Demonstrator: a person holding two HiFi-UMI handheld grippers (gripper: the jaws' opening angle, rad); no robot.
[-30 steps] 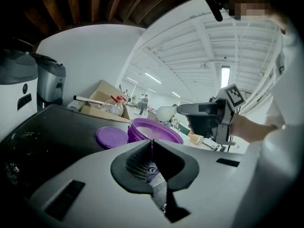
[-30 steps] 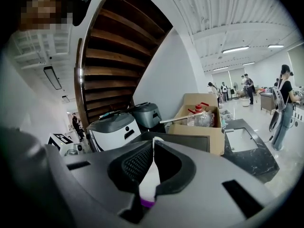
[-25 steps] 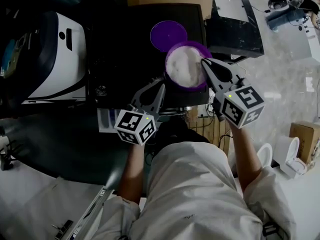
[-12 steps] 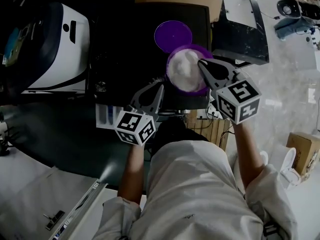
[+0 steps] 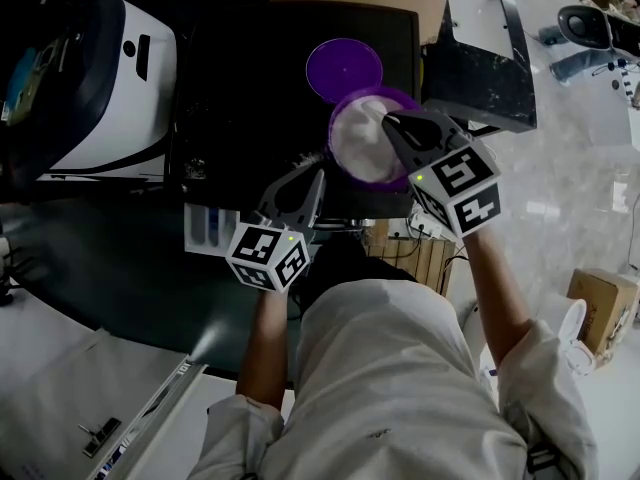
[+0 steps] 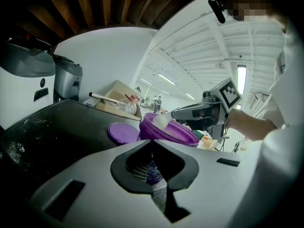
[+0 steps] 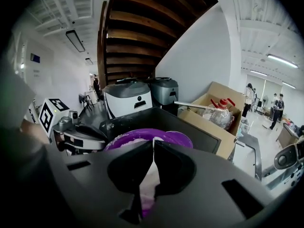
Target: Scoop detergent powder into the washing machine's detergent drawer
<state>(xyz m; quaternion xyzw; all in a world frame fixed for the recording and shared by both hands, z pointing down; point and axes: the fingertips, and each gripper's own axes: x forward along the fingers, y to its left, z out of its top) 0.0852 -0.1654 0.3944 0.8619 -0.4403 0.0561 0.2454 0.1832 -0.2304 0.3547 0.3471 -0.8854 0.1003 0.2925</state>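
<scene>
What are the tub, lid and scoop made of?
All look like plastic, none certain. The tub is purple and glossy, with light glinting on its thin rim. The lid is the same purple, a smooth flat disc. The scoop is matte white and too small to be sure.

The purple tub (image 6: 180, 136) sits open on the dark surface, full of white detergent powder (image 5: 358, 143). Its round purple lid (image 5: 343, 65) lies flat just behind it. My right hand-held gripper (image 5: 388, 118) pinches the white scoop (image 6: 160, 121) above the powder. The white detergent drawer (image 5: 205, 230) stands pulled out.
</scene>
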